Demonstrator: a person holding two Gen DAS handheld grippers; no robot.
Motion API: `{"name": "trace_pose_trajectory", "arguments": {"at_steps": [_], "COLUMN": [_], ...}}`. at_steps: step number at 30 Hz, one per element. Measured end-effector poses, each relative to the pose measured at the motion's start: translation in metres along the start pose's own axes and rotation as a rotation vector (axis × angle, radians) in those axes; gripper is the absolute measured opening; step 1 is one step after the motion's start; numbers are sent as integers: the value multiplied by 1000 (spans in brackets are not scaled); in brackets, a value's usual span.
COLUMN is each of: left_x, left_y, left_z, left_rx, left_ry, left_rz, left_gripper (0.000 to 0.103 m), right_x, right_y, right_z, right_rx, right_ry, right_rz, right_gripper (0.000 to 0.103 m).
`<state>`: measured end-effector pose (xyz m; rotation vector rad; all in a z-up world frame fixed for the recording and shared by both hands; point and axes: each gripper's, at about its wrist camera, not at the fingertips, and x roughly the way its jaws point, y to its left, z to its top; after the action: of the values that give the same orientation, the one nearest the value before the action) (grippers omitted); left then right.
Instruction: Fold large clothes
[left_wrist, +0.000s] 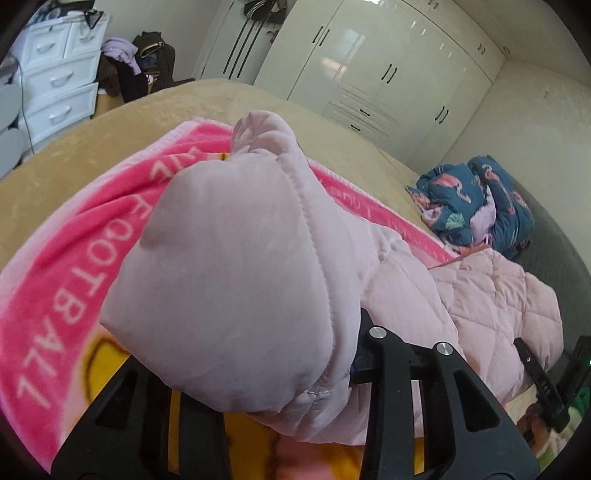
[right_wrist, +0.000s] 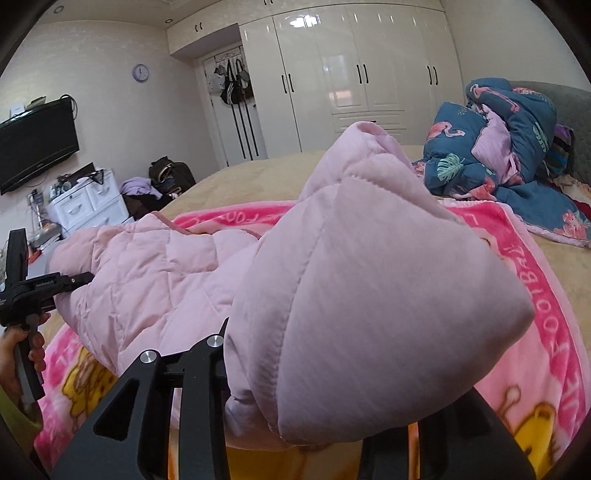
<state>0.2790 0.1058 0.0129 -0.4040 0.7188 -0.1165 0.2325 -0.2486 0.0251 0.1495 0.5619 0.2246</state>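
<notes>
On the bed (right_wrist: 258, 170), over a pink blanket (right_wrist: 554, 314), lies the task's thing: a pale pink quilted coat (right_wrist: 147, 266). Each wrist view is largely blocked by a bunched fold of this coat raised close to the lens.

Hidden or unclear:
- Left tongs (left_wrist: 354, 369): the fingertips are buried under the fabric; only the black arms and two silver pivots show. The coat's stitched hem sits in the narrow gap, so the tongs are clamped on the coat.
- Right tongs (right_wrist: 229, 373): tips likewise covered; the arms stand close together with the coat's edge pinched between them.
- Left tongs also appear at the left edge of the right wrist view, cut off by the frame, with a hand (right_wrist: 18, 347) on the handle.
- Blanket lettering is partly covered and distorted; cartoon figures on it are cut off by the arms.
- Bed head at the far right is dim.

Coat's look: diamond quilting on the body, smooth panels with a raised seam at the lifted parts, puffy and creased. Its middle rests on the blanket; both gripped ends are lifted off it.

Beyond: a blue flamingo quilt (right_wrist: 498, 155) heaped near the bed head, a white wardrobe (right_wrist: 351, 74), white drawers (right_wrist: 88, 206).
</notes>
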Motion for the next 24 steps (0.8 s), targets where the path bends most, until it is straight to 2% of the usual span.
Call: {"name": "trace_pose_trajectory", "arguments": {"at_steps": [7,13,20,24], "left_x": [-27,-51,-53,-45], "left_y": [-1,0,5,21], "left_z": [-23,-51,-74,-79], "left_rx": [40,38,39,0], "left_ry": [25,41,62,89], "left_rz": [42,55,99,115], "left_gripper": [28,28,31,39], "right_x": [-36,-58,-58,-49], "right_y": [13,6,-22,-37], "right_z": [-31,-59,-99,-117], "right_rx": [17,57,207,309], "right_ry": [16,41,112,150], "right_rz": [9,9,-7,-8], "right_gripper": [33,33,37,45]}}
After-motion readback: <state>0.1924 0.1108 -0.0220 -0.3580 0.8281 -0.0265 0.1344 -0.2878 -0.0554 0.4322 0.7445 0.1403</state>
